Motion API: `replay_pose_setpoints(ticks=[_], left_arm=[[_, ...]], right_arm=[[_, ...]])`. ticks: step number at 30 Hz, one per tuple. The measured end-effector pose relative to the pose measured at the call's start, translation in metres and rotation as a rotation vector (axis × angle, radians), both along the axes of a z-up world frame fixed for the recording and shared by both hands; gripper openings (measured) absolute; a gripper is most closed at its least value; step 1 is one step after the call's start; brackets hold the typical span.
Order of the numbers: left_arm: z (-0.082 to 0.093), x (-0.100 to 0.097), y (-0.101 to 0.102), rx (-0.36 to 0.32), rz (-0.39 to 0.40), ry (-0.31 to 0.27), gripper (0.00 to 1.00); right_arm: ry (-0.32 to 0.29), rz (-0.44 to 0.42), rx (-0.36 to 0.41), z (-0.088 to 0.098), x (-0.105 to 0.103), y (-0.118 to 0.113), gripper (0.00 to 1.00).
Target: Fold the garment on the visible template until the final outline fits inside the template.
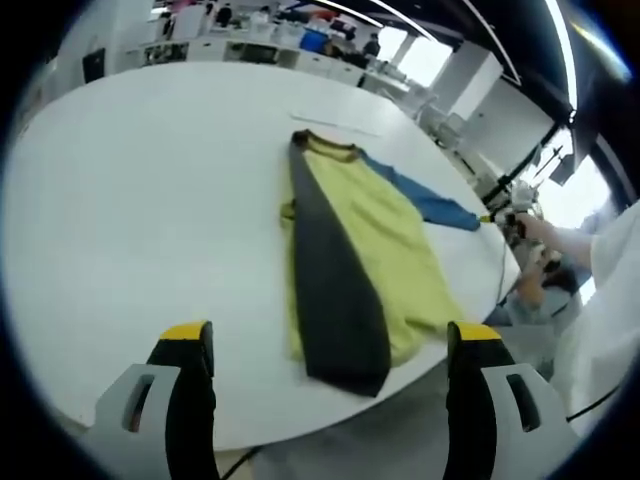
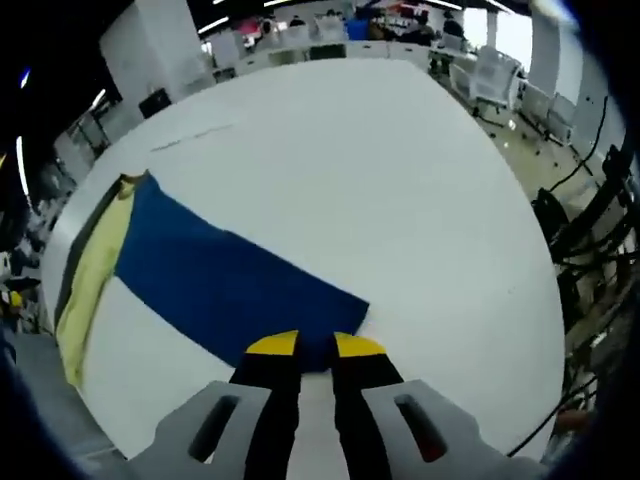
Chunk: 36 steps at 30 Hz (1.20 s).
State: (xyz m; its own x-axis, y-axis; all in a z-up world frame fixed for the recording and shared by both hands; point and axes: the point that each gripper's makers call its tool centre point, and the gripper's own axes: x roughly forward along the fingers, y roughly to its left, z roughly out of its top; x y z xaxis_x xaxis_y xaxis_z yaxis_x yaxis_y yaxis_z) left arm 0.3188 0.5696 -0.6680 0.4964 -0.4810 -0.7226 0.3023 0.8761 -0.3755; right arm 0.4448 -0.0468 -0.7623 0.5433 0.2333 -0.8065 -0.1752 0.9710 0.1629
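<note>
On the white table (image 1: 150,200), right hand-held gripper (image 2: 315,350) clenches the garment's (image 1: 370,240) blue sleeve (image 2: 230,280); left hand-held gripper (image 1: 330,345) released.

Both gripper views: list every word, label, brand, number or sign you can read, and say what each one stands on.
There is no readable text.
The garment, yellow with a dark panel and a blue sleeve, bears no print or label that can be read.
The white table is unmarked.
The left gripper and right gripper show plain yellow tips, no lettering.
Background office items are too small and blurred to read.

Bare white table (image 1: 150,200) left of garment (image 1: 375,240), open passage, chairs (image 2: 495,70) beyond far edge
</note>
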Motion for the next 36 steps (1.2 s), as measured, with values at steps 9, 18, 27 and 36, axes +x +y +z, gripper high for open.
replay_pose_setpoints(ticks=[9,18,27,36], left_arm=[[0.001,0.001,-0.005,0.004,-0.015,0.001,0.94],[0.002,0.002,-0.005,0.011,-0.018,0.002,0.93],[0.004,0.006,-0.006,0.013,-0.024,-0.003,0.93],[0.003,0.004,-0.007,0.008,-0.022,-0.003,0.93]], right_arm=[[-0.034,-0.045,0.076,0.000,-0.018,0.012,0.19],[-0.066,-0.097,0.158,0.022,-0.032,0.051,0.19],[-0.088,-0.057,0.270,0.017,0.001,0.023,0.16],[-0.051,-0.039,0.159,0.009,-0.002,0.007,0.04]])
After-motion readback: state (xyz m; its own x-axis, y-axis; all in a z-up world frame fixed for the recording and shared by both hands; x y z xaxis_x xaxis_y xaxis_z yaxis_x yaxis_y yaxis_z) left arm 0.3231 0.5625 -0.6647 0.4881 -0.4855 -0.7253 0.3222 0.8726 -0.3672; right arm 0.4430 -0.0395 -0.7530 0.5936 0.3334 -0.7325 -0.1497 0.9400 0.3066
